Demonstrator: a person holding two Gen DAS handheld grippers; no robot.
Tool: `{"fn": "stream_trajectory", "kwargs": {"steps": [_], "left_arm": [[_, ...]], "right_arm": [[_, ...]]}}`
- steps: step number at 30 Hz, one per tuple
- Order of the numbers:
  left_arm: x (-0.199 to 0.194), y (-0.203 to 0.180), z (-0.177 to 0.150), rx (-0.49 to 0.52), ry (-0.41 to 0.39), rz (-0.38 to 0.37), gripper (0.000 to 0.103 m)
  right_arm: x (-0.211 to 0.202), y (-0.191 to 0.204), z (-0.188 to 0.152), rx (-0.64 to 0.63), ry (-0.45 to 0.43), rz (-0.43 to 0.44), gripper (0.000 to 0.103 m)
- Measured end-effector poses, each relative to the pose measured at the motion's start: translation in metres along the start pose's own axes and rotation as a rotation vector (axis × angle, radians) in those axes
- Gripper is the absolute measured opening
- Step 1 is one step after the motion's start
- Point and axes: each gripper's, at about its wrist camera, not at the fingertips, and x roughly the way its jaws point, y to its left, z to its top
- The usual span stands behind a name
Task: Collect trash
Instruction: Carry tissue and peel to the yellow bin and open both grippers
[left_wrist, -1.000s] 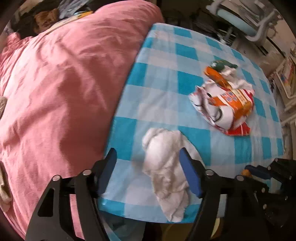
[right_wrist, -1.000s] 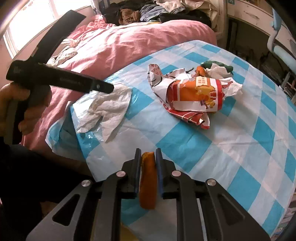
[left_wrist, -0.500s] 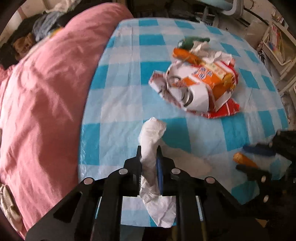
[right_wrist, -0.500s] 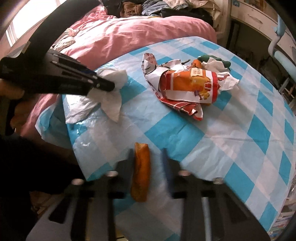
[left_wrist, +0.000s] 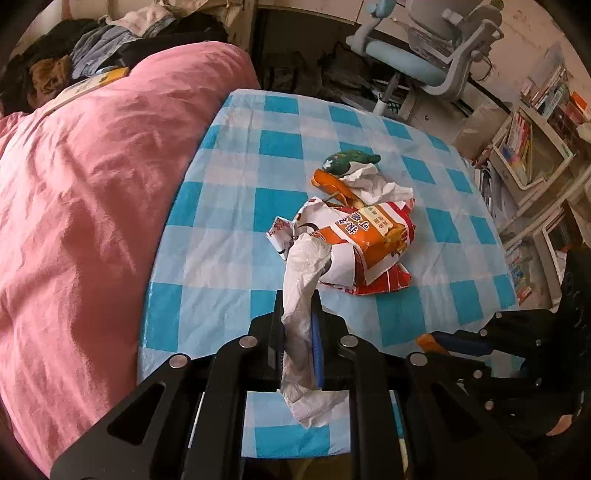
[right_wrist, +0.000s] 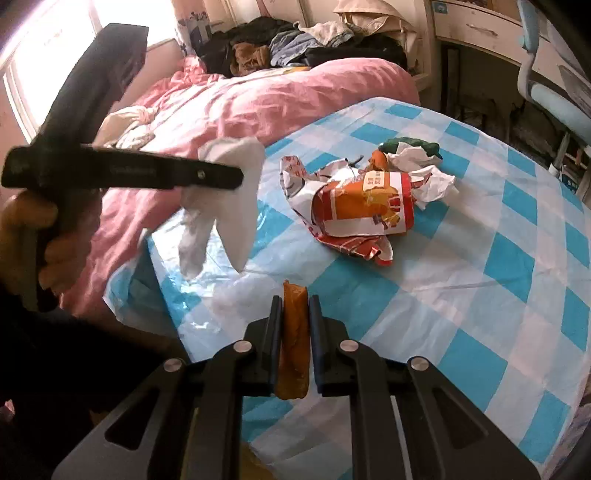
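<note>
Both grippers are clamped on pieces of trash. Largest in view is the pink quilt (left_wrist: 85, 206), which fills the left side of the left wrist view and lies against the edge of the table. Beside it spreads the blue-and-white checked tablecloth (left_wrist: 236, 192), which covers the table. Behind the table stands a pale blue office chair (left_wrist: 417, 55), and a heap of clothes (right_wrist: 295, 40) lies past the far end of the quilt.

Near the middle of the cloth lies the trash pile: a crumpled orange, red and white snack bag (left_wrist: 365, 240), with a wad of white paper (left_wrist: 373, 184) and a dark green wrapper (left_wrist: 351, 160) touching its far side.

Left gripper (left_wrist: 298, 314) has its jaws closed tight on a white tissue (left_wrist: 301, 280); the tissue sticks out ahead of the fingertips and a tail hangs below them. In the right wrist view the same tissue hangs clear of the cloth, off the near left corner of the table, with a hand (right_wrist: 26, 243) on the gripper's handle.

Right gripper (right_wrist: 294, 317) pinches a small orange-brown scrap (right_wrist: 293, 339) between nearly touching fingers, above the near edge of the cloth and well apart from the pile.
</note>
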Motion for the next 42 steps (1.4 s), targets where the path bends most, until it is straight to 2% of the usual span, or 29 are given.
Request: {"fn": "stream_trajectory", "kwargs": {"steps": [8, 14, 21, 25, 27, 29, 34, 36, 39, 41, 42], "left_arm": [[-0.009, -0.004, -0.010, -0.004, -0.002, -0.066, 0.012], [-0.022, -0.017, -0.037, 0.010, 0.000, -0.091, 0.012], [-0.027, -0.050, -0.087, 0.077, 0.049, -0.096, 0.012], [-0.022, -0.067, -0.119, 0.118, 0.096, -0.091, 0.012], [-0.020, -0.072, -0.135, 0.129, 0.123, -0.090, 0.012], [-0.018, -0.077, -0.152, 0.136, 0.154, -0.089, 0.012], [-0.016, -0.083, -0.183, 0.144, 0.220, -0.098, 0.012], [-0.017, -0.086, -0.192, 0.152, 0.235, -0.101, 0.015], [-0.020, -0.087, -0.196, 0.150, 0.210, -0.085, 0.033], [-0.028, -0.087, -0.195, 0.152, 0.152, -0.050, 0.052], [-0.032, -0.087, -0.194, 0.151, 0.119, -0.030, 0.055]], "right_arm": [[-0.023, 0.010, 0.001, 0.031, -0.078, 0.104, 0.015], [-0.041, 0.032, -0.024, 0.039, -0.093, 0.154, 0.015], [-0.049, 0.075, -0.073, 0.020, -0.042, 0.193, 0.015], [-0.041, 0.096, -0.102, -0.011, 0.055, 0.172, 0.016], [-0.039, 0.099, -0.114, -0.009, 0.096, 0.142, 0.025], [-0.045, 0.098, -0.120, 0.003, 0.091, 0.118, 0.039], [-0.074, 0.088, -0.135, 0.069, 0.008, 0.044, 0.052], [-0.082, 0.080, -0.138, 0.115, -0.028, 0.010, 0.056], [-0.090, 0.067, -0.139, 0.184, -0.074, -0.024, 0.060], [-0.091, 0.063, -0.139, 0.213, -0.091, -0.041, 0.064], [-0.090, 0.061, -0.140, 0.223, -0.094, -0.046, 0.065]]}}
